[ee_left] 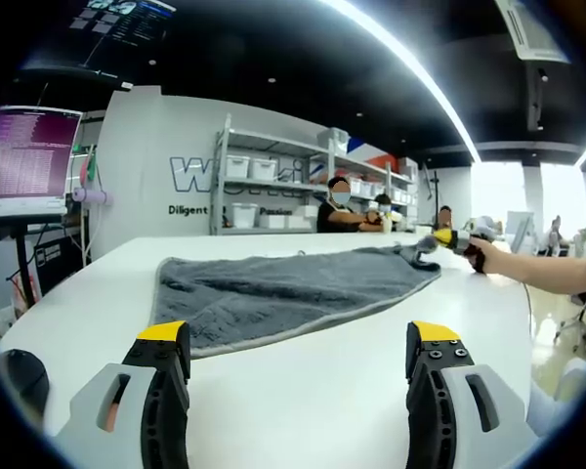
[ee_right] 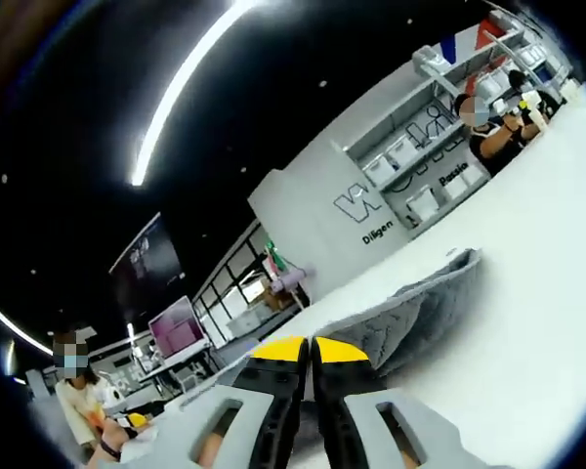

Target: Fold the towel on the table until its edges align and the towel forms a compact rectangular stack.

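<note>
Towel (ee_left: 283,291): grey, lies mostly flat on white bench (ee_left: 303,391), spread across middle of left tool view; far right corner is lifted off the surface.
Left edge of towel: hem near left tool looks straight, w/ a light border; some soft wrinkles in the cloth behind it.
Left tool (ee_left: 298,352): released, jaws stand wide apart w/ yellow tips, nothing between them. It hovers just before the near hem of towel, not touching it.
Right tool (ee_left: 447,239): seen at far right of left tool view, at the raised corner, a hand (ee_left: 481,252) holding it. In right tool view its own jaws (ee_right: 308,362) are clenched, yellow tips pressed together, grasping the towel (ee_right: 410,318) corner as far as I can judge; the grey cloth goes up and away from the tips.
Step in hand: looks like start of first fold, one corner is taken and the other side is not taken yet.
Backgr.: shelves w/ white boxes (ee_left: 273,186), a monitor (ee_left: 24,156) at left, people sitting behind the bench.
Risk 1: only one corner is held, so if right tool pulls across now, towel can drag or twist and edges will not align.
Risk 2: the corner pinch seems thin; quick lift may let the cloth slip out.
Risk 3: left tool may catch two layers or miss the hem, as it lies flat on bench.
</note>
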### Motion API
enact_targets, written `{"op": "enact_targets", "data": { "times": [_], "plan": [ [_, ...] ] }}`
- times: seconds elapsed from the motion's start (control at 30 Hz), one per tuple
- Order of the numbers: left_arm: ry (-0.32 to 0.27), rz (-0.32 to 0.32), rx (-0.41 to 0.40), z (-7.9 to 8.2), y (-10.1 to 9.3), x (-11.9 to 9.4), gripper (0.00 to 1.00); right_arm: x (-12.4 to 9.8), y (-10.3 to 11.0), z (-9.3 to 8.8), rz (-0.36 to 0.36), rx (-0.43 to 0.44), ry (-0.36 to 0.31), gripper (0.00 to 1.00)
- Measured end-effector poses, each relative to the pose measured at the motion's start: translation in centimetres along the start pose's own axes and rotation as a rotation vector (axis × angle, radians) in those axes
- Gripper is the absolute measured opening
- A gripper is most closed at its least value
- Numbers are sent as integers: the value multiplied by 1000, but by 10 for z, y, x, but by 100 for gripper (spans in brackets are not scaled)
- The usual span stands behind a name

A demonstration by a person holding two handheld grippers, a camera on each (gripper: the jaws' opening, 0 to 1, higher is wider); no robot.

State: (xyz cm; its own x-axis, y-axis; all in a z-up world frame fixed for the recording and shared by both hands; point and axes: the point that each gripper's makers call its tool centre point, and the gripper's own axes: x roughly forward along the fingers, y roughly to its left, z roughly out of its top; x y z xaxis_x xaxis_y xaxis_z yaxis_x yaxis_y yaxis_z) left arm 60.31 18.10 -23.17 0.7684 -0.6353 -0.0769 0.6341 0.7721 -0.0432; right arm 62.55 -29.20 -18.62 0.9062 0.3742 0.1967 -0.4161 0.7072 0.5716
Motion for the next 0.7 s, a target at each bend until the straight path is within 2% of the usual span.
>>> {"op": "enact_targets", "data": {
  "times": [0.13, 0.27, 0.37, 0.7],
  "plan": [
    [0, 1, 0, 0, 0, 0, 89, 7, 7, 0, 39, 55, -32, 0],
    [0, 1, -1, 0, 0, 0, 89, 16, 10, -6, 34, 49, -24, 0],
    [0, 0, 0, -1, -1, -1, 89, 21, 26, -13, 79, 73, -29, 0],
    [1, 1, -1, -1, -1, 0, 89, 45, 53, -31, 154, 109, -28, 0]
  ]
}}
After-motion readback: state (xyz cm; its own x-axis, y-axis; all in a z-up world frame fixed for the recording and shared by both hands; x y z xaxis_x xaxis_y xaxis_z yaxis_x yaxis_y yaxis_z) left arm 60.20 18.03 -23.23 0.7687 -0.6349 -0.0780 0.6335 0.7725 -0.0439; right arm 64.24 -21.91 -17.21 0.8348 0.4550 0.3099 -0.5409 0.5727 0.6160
